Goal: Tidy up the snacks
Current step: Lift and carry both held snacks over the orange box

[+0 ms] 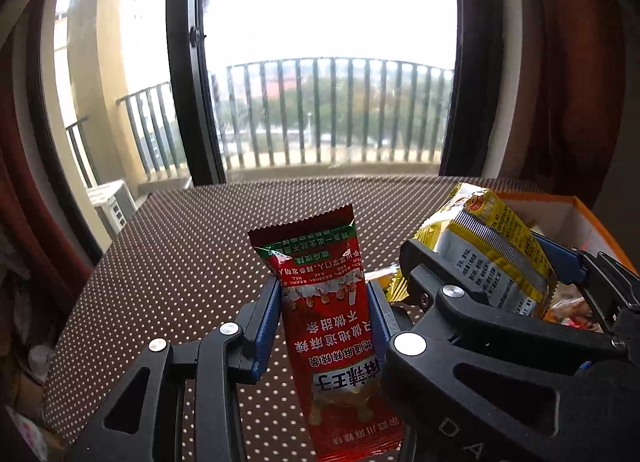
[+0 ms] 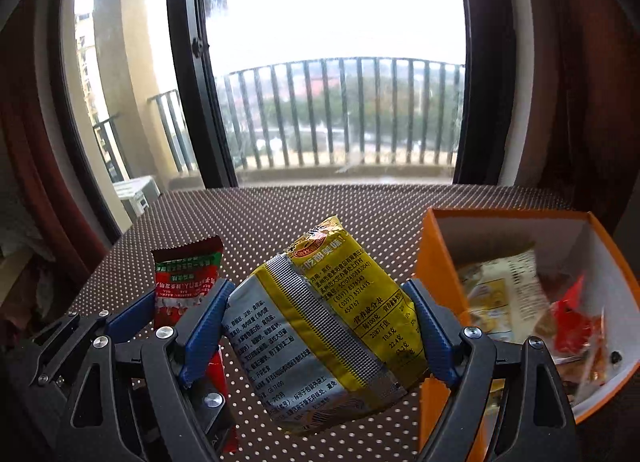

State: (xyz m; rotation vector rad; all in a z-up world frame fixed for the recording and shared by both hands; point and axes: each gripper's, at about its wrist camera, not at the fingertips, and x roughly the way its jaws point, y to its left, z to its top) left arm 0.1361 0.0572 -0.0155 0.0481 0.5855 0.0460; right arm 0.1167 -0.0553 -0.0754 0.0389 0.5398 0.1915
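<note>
Left wrist view: we look along the left gripper (image 1: 325, 316), whose blue-padded fingers (image 1: 266, 328) pinch a red snack packet (image 1: 334, 336) from both sides; the packet stands upright between them, its serrated top edge well above the pads.
Right wrist view: we look along the right gripper (image 2: 320, 326), whose fingers (image 2: 204, 326) are spread wide yet press on a yellow and silver snack bag (image 2: 324, 326), which fills the gap and tilts with its yellow end up.
Landmark: we take the orange box (image 2: 426, 262), white inside and open at the top, as our reference.
Red snack packet, place: we see it left of the orange box, beyond the right gripper, held clear of the worktop (image 1: 180, 254).
Yellow and silver snack bag, place: we see it just left of the orange box wall, lifted off the worktop, not inside the box.
Box contents: we make out a pale packet (image 2: 502, 294) and red wrappers (image 2: 572, 314) lying in the box.
Two grippers: we find them side by side, the left gripper farther from the box.
Worktop: we see a brown cover with white dots, the box at its right side.
Behind the box: we see a dark-framed window (image 1: 188, 62) and a balcony railing (image 1: 340, 110).
</note>
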